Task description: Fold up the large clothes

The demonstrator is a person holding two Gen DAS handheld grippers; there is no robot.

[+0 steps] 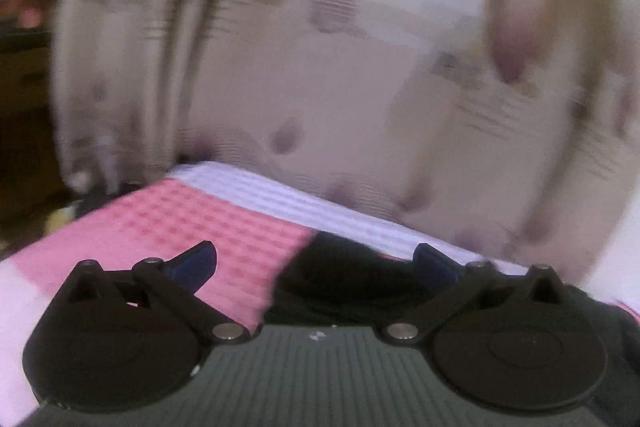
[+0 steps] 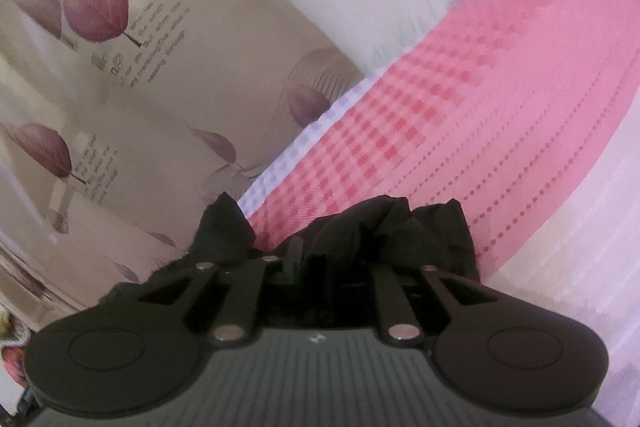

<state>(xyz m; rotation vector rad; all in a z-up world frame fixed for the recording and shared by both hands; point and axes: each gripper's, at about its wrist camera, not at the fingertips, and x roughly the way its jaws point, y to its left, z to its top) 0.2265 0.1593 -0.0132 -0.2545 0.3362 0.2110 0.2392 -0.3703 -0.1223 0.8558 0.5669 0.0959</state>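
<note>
Left wrist view gives me the left tongs (image 1: 316, 263) spread wide, blue-tipped fingers (image 1: 200, 259) far apart, gripping nothing; the black garment (image 1: 340, 287) lies slack between them on the bed. Its cover (image 1: 192, 223) is a pink and white waffle weave, and behind hangs a beige curtain (image 1: 320, 87) with purple leaves, badly smeared by blur. On the right wrist view I see the right tongs (image 2: 320, 267) drawn narrow, with thin, crumpled black cloth bunched up and over their tips; they seem to pinch it, though the fingertips themselves are buried in the folds. Most of the garment is cut off below both cameras.
</note>
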